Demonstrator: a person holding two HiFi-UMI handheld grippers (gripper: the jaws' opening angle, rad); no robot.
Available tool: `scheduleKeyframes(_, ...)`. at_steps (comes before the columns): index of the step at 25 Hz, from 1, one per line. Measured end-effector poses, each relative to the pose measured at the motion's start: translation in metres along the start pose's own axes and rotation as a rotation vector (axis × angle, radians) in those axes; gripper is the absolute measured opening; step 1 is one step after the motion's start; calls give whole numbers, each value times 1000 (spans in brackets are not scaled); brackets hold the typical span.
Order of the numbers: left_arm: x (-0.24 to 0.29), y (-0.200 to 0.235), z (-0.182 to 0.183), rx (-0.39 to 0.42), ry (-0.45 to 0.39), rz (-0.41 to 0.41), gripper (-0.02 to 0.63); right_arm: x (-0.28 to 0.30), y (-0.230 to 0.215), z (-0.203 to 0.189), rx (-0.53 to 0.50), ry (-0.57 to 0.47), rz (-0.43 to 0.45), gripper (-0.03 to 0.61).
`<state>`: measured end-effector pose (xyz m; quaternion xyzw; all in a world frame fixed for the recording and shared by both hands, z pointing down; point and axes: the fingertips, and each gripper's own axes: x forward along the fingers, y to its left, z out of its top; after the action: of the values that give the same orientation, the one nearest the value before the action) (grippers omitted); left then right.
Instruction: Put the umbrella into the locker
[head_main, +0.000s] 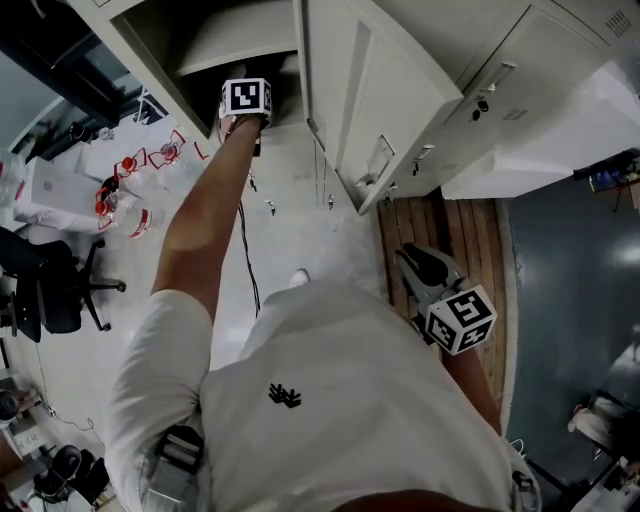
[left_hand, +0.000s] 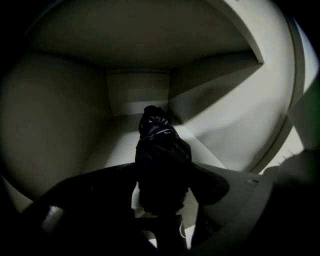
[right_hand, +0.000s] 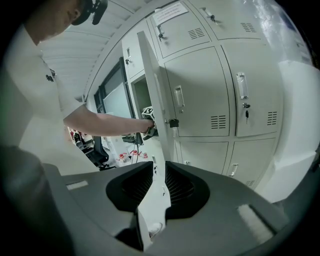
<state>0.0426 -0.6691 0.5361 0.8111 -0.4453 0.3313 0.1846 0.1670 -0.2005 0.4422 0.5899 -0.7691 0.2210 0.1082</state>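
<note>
A black folded umbrella (left_hand: 160, 150) lies inside the open locker compartment (left_hand: 120, 145), its tip toward the back wall. My left gripper (left_hand: 162, 180) reaches into that compartment (head_main: 200, 40); its jaws stand on either side of the umbrella's near end, with pale slits showing between them and the fabric. From the head view only its marker cube (head_main: 246, 98) shows at the opening. My right gripper (right_hand: 155, 175) hangs low by the person's right hip (head_main: 410, 258), jaws close together with nothing between them, pointing toward the locker door (right_hand: 150, 90).
The open door (head_main: 340, 90) swings out to the right of the compartment. Closed lockers (right_hand: 200, 95) fill the wall beyond it. A black office chair (head_main: 50, 290) and red-and-clear items (head_main: 130, 190) sit on the floor at left. A cable (head_main: 245, 250) hangs from the left arm.
</note>
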Motion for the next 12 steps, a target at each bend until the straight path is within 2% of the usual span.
scheduleKeyframes(12, -40, 5, -14, -14, -95, 58, 347, -11, -11, -4, -38, 4, 96, 74)
